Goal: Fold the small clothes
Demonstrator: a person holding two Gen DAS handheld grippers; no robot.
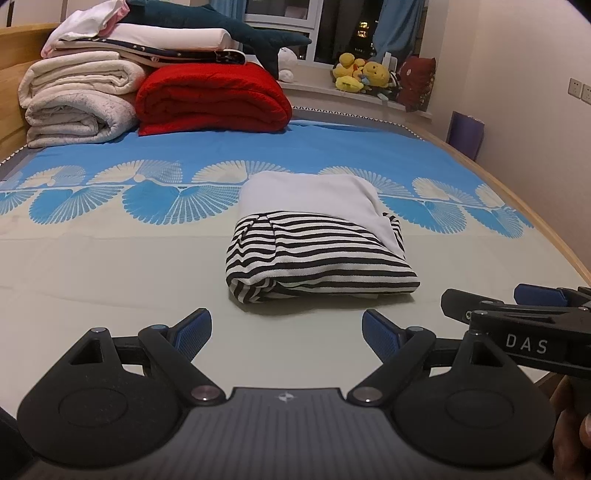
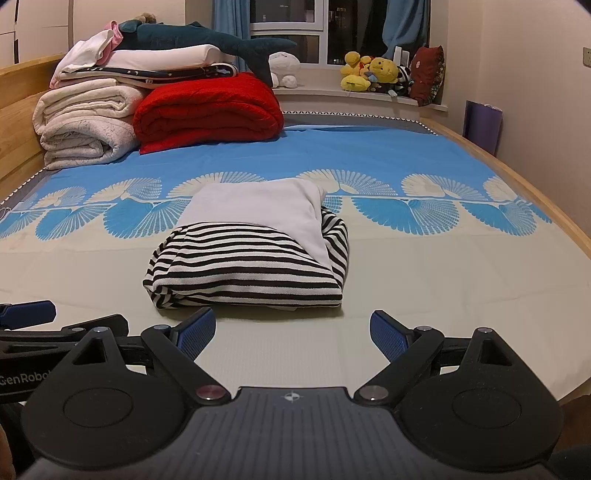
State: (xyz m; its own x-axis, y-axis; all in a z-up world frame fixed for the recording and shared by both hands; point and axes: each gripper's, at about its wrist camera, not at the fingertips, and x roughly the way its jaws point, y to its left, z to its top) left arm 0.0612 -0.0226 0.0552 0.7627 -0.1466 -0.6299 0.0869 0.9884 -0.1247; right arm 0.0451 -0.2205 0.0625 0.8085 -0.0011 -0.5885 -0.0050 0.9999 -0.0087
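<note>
A small black-and-white striped garment with a white part [image 1: 314, 243] lies folded into a compact bundle on the bed; it also shows in the right wrist view [image 2: 251, 258]. My left gripper [image 1: 286, 334] is open and empty, just in front of the bundle's near edge, apart from it. My right gripper [image 2: 291, 334] is open and empty, also just short of the bundle. The right gripper appears at the right edge of the left wrist view [image 1: 517, 306], and the left gripper at the left edge of the right wrist view [image 2: 37, 321].
The bed sheet [image 1: 110, 266] is cream near me and blue further back. Folded white blankets [image 1: 77, 99] and a red blanket [image 1: 210, 98] are stacked at the far left with a plush shark [image 1: 221, 26]. Plush toys [image 1: 365, 75] sit on the windowsill. A wooden bed rail [image 1: 554, 236] runs along the right.
</note>
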